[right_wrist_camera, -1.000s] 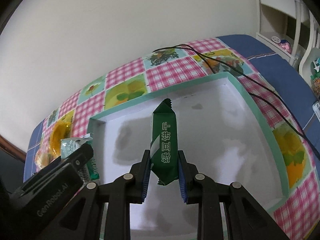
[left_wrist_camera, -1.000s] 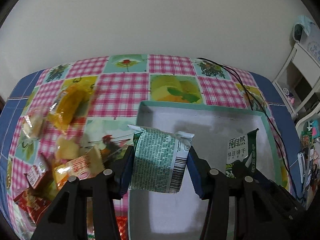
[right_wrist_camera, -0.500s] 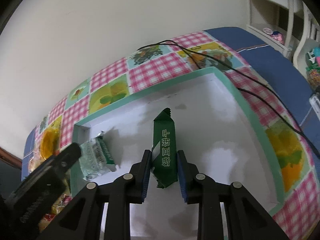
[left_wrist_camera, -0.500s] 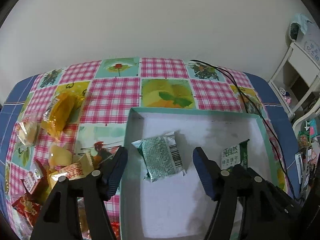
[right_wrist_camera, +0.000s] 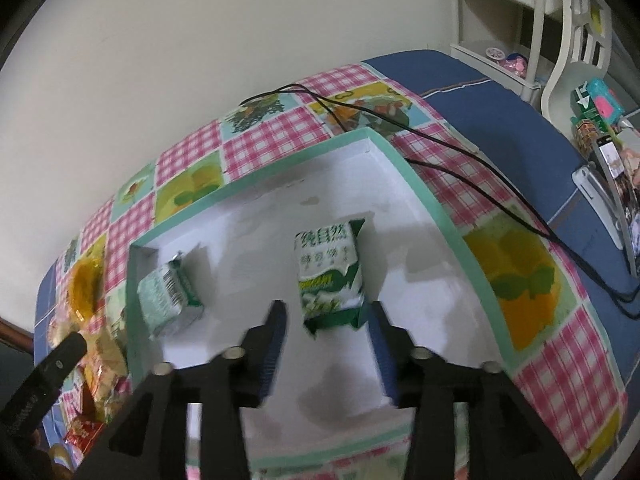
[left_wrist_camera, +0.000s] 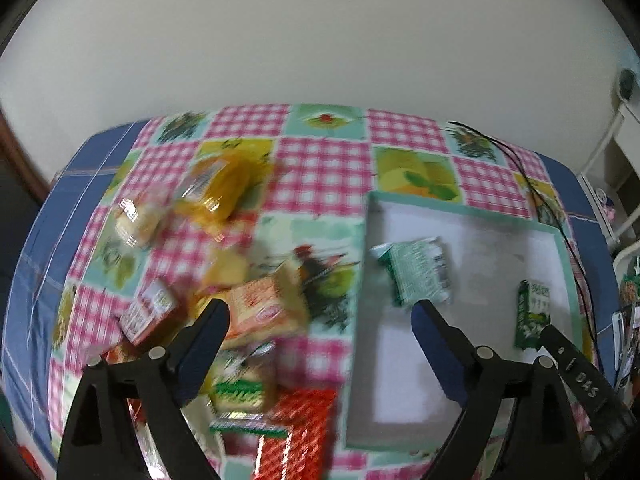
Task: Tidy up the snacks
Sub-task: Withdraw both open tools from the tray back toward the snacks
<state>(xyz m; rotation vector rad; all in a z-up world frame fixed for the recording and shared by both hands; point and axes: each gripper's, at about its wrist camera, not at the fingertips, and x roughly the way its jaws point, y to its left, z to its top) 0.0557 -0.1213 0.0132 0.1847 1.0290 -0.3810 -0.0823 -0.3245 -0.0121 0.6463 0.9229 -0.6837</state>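
Both grippers' fingers have just been opening: left gripper [left_wrist_camera: 316, 320] gaping wide and empty, right gripper [right_wrist_camera: 326, 320] parting around the dark green packet [right_wrist_camera: 330, 276], lying with the pale green packet [left_wrist_camera: 420, 272] inside the box [right_wrist_camera: 452, 236]; next probably fetching from the snack pile [left_wrist_camera: 256, 316] beside it

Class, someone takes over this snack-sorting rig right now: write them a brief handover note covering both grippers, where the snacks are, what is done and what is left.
Left gripper: jaws just opened, empty, above the loose snack pile on the tablecloth.
Right gripper: jaws just opened, off the dark green biscuit packet lying between them.
Done: that packet and the light green packet lie in the white tray.
Left: the pile beside the tray, still unsorted.
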